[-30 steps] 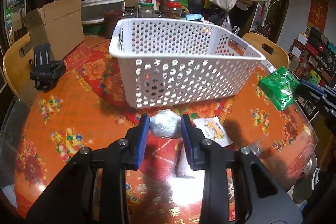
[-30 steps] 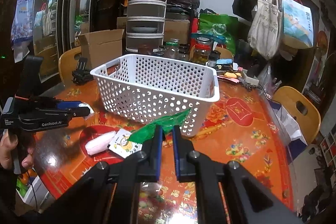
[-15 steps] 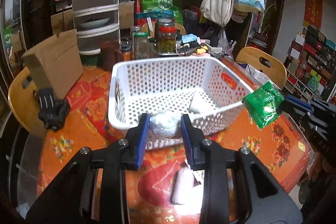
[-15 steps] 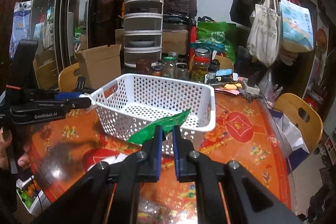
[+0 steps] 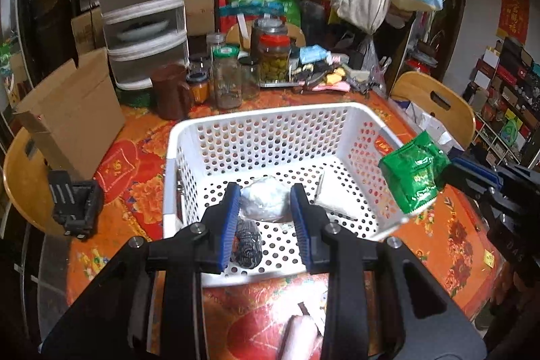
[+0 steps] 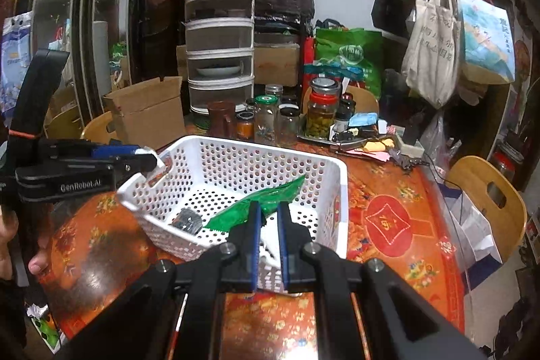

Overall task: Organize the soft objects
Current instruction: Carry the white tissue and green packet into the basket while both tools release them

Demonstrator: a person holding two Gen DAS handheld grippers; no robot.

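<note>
My left gripper [image 5: 265, 198] is shut on a soft white wrapped bundle [image 5: 265, 203] and holds it over the near part of the white perforated basket [image 5: 270, 113]. A dark patterned pouch [image 5: 248, 242] and a white packet [image 5: 332, 196] lie in the basket. My right gripper [image 6: 268, 215] is shut on a green foil packet [image 6: 260, 204] and holds it above the basket's [image 6: 341, 191] near rim. From the left wrist view the green packet [image 5: 413, 172] hangs over the basket's right rim. A pinkish roll [image 5: 298, 338] lies on the table in front of the basket.
Glass jars [image 5: 229, 80], a brown jug [image 5: 170, 91] and a cardboard box [image 5: 71, 120] stand behind the basket. A black gadget [image 5: 76, 203] sits at the table's left edge. Wooden chairs [image 6: 489, 201] ring the round table [image 6: 405, 225].
Both grippers rose and moved forward with their loads. The left now holds the white bundle over the basket's inside; the right has brought the green packet above the rim.
</note>
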